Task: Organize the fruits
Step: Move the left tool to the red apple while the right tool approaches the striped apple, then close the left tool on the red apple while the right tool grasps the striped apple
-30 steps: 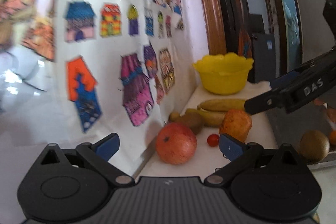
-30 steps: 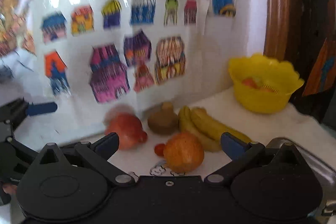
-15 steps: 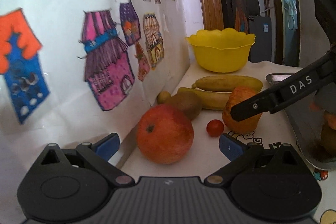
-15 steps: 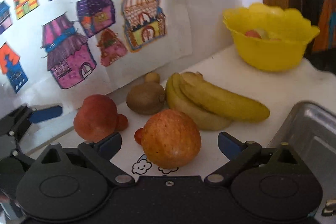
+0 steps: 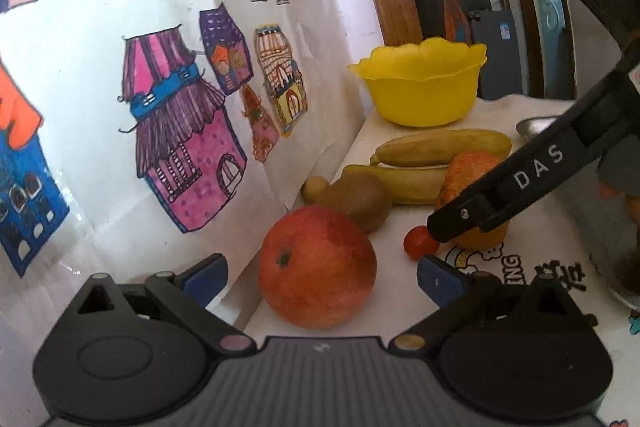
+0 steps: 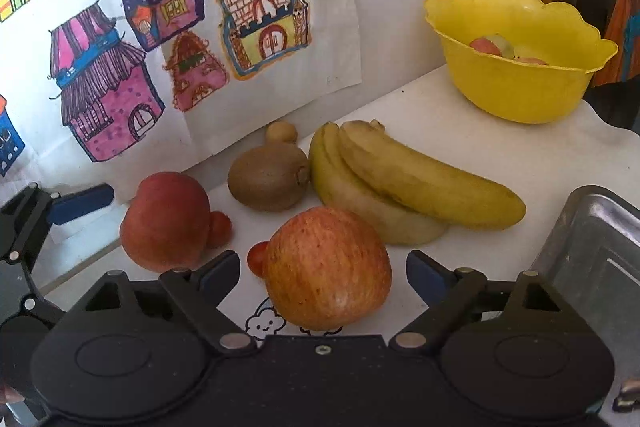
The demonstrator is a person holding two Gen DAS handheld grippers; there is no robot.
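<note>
- The red apple (image 5: pixel 317 267) sat on the white table (image 6: pixel 520 155), between the wide-apart fingers of the left gripper (image 5: pixel 320 273).
- The striped apple (image 6: pixel 328 267) sat between the wide-apart fingers of the right gripper (image 6: pixel 322 277).
- Bananas (image 6: pixel 408 183), a kiwi (image 6: pixel 270 177) and a yellow bowl (image 6: pixel 516 87) lay farther back.

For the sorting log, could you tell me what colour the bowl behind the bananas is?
The bowl is bright yellow, clearest in the right wrist view.
</note>
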